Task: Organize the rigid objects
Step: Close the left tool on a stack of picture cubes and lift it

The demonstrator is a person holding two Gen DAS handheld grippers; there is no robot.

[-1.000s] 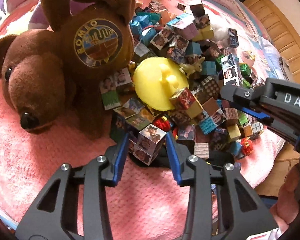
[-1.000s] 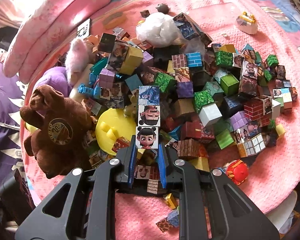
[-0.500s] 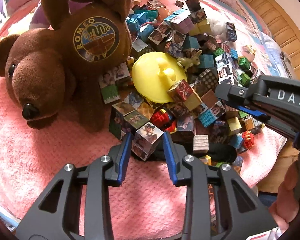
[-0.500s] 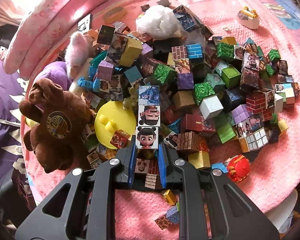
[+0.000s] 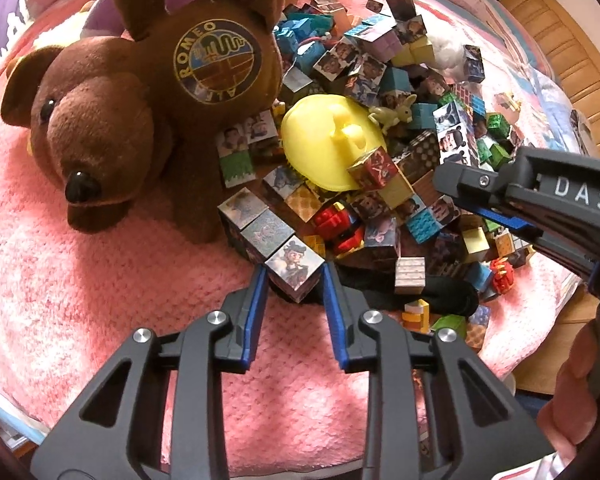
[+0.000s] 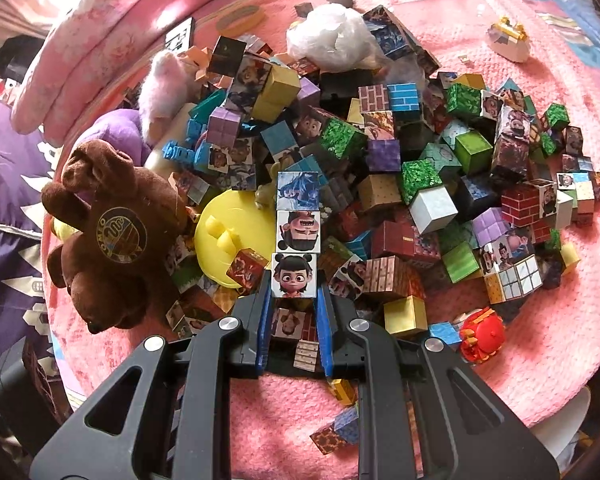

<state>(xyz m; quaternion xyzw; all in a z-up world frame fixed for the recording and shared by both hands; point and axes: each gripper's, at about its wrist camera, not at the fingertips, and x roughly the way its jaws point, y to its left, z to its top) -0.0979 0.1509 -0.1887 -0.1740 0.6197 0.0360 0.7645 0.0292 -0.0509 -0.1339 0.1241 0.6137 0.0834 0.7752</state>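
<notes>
A big heap of picture cubes (image 6: 400, 184) lies on a pink blanket. My left gripper (image 5: 294, 276) is shut on a row of three joined picture cubes (image 5: 272, 240), holding its near end, which shows a cartoon figure. That row slants toward the brown teddy bear (image 5: 140, 92). My right gripper (image 6: 294, 292) is shut on a strip of three cartoon-face cubes (image 6: 298, 232), held by the near cube above the heap. In the left wrist view the right gripper (image 5: 456, 178) enters from the right with the same strip (image 5: 454, 136).
A yellow plastic lid (image 5: 332, 148) lies in the heap beside the bear, which also shows in the right wrist view (image 6: 112, 236). A red toy (image 6: 482, 336), a white plastic bag (image 6: 332, 44) and a purple plush (image 6: 116, 132) lie around. A hand (image 5: 580, 392) shows at right.
The left gripper has drawn back and lifted its cube row out of the heap toward the bear. The right gripper holds its strip nearly still, drifting slightly over the heap.
</notes>
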